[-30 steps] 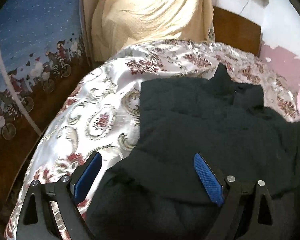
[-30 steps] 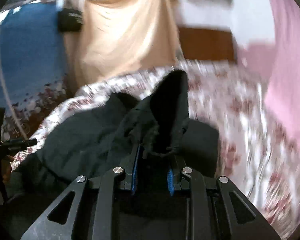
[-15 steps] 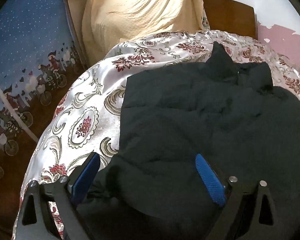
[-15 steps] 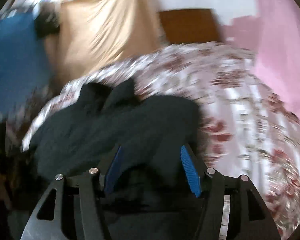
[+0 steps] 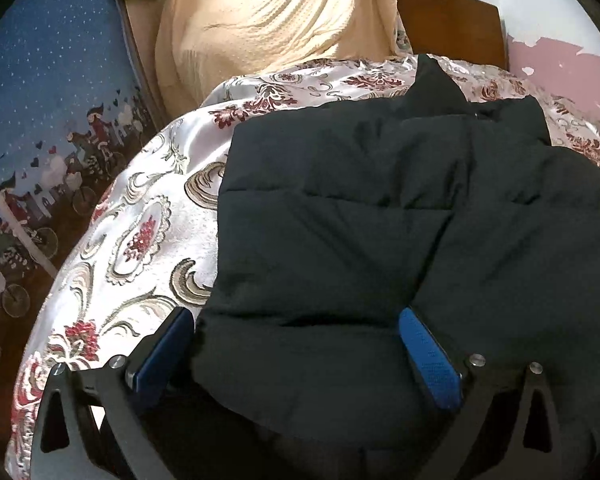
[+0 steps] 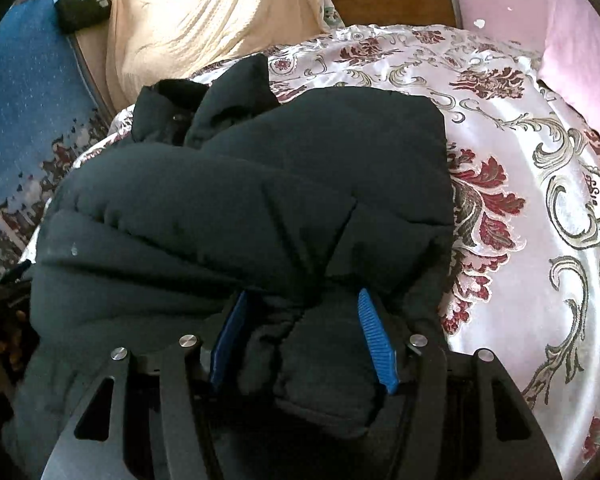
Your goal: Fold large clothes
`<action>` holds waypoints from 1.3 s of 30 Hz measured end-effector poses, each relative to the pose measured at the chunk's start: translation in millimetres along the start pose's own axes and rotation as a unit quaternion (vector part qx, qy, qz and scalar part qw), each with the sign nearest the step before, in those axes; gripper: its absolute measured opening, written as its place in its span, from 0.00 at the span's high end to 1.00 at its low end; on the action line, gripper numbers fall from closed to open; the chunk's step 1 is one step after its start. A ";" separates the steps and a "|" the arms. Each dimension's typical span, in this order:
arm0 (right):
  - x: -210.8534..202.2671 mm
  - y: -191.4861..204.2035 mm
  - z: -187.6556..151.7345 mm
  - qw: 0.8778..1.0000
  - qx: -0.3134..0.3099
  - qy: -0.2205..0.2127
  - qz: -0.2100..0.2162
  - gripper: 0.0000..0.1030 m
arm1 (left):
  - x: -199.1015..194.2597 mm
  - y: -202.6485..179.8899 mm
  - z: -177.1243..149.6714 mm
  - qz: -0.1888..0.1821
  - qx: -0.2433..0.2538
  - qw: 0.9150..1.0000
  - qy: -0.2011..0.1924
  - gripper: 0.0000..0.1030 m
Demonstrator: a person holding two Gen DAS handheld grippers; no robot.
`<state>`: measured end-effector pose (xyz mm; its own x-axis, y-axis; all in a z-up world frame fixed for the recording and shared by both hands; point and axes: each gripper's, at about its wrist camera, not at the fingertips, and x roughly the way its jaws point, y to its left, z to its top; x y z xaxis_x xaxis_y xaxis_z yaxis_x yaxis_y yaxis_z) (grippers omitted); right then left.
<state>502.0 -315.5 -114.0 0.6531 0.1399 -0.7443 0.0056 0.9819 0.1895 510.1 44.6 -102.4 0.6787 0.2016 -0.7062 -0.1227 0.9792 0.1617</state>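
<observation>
Though it lies folded over on itself, the garment is the centre of both views; the lines below work outward from it.

Garment: a black quilted puffer jacket (image 5: pixel 380 216) lies bunched on the bedspread (image 5: pixel 140 240), its collar end toward the headboard (image 5: pixel 448 20).
Handling: it looks soft, bulky and springy, likely light for its size; the smooth shell may slide, and folds will probably puff back open unless pressed flat.
Where to grip: a hem or sleeve edge, pinched through the full padded thickness, looks safer than the slick middle panels (a shallow pinch could slip off).
Left gripper (image 5: pixel 296 344): jaws spread as wide as they go and opening, straddling the near edge of the jacket without pressing it.
Right gripper (image 6: pixel 304 332): jaws partly apart, a padded roll of jacket between the blue pads (image 6: pixel 376 344); whether they press it cannot be told.
Bedspread: shiny satin, pale, with red flowers and scrolls.
Surroundings: a cream knitted throw (image 5: pixel 268 20) hangs at the bed head; a blue patterned curtain (image 5: pixel 40 100) is to the left; a pink wall (image 6: pixel 580 32) to the right.
Containers: one small black pouch (image 6: pixel 82 4) by the throw, closed, contents hidden.
</observation>
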 end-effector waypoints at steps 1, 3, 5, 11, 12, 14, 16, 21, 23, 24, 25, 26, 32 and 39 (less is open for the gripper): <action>0.1 0.1 -0.8 1.000 0.000 -0.001 0.000 0.49 | 1.3 1.2 0.0 -0.004 -0.002 1.000 0.001 0.00; -2.6 1.6 -3.7 1.000 0.002 -0.002 0.002 0.48 | 4.9 2.6 -0.6 -0.009 -0.006 1.000 0.004 0.00; -3.3 2.3 -6.9 1.000 0.000 -0.005 0.000 0.48 | 5.1 0.9 -2.1 -0.006 -0.005 1.000 0.000 0.00; -8.4 2.8 -8.7 1.000 0.002 -0.013 0.000 0.45 | 3.3 7.7 -1.6 -0.027 -0.022 0.999 -0.001 0.00; -10.2 0.9 -9.1 1.000 0.007 -0.016 0.007 0.42 | 2.8 9.9 -1.8 -0.033 -0.026 0.999 -0.001 0.00; -13.2 -2.2 -9.8 0.999 0.014 -0.020 0.022 0.36 | 3.0 12.6 -2.1 -0.042 -0.033 0.999 0.002 0.00; -12.9 -1.8 -10.1 0.999 0.014 -0.017 0.023 0.23 | 5.4 14.6 -1.2 -0.050 -0.038 0.998 0.011 0.00; -10.6 -0.6 -5.6 0.999 0.013 0.009 0.033 0.13 | 8.2 16.2 2.8 -0.060 -0.040 0.997 0.032 0.00; -12.8 1.5 -1.5 0.999 0.015 0.029 0.030 0.11 | 5.8 20.4 9.1 -0.071 -0.025 0.995 0.062 0.00; -16.8 4.6 3.1 0.999 0.012 0.047 0.024 0.07 | 3.4 22.4 15.6 -0.080 -0.010 0.993 0.083 0.00; -21.6 7.1 7.2 0.998 0.008 0.058 0.023 0.06 | -1.2 24.9 22.4 -0.090 0.005 0.991 0.096 0.00; -30.9 10.4 14.5 0.998 -0.001 0.064 0.025 0.05 | -11.6 29.2 31.4 -0.100 0.020 0.991 0.086 0.00; -58.9 18.9 82.0 1.000 -0.004 0.012 0.018 0.02 | -33.9 17.0 105.7 -0.149 0.058 0.987 0.024 0.00; 7.7 42.5 175.5 0.998 0.057 -0.007 -0.002 0.02 | 24.0 -47.3 202.2 -0.176 0.033 0.983 0.035 0.00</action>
<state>640.1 -295.1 0.7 0.6638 0.1337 -0.7359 0.0939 0.9612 0.2593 678.6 -1.6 12.4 0.6186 -0.1470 -0.7718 0.1604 0.9853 -0.0591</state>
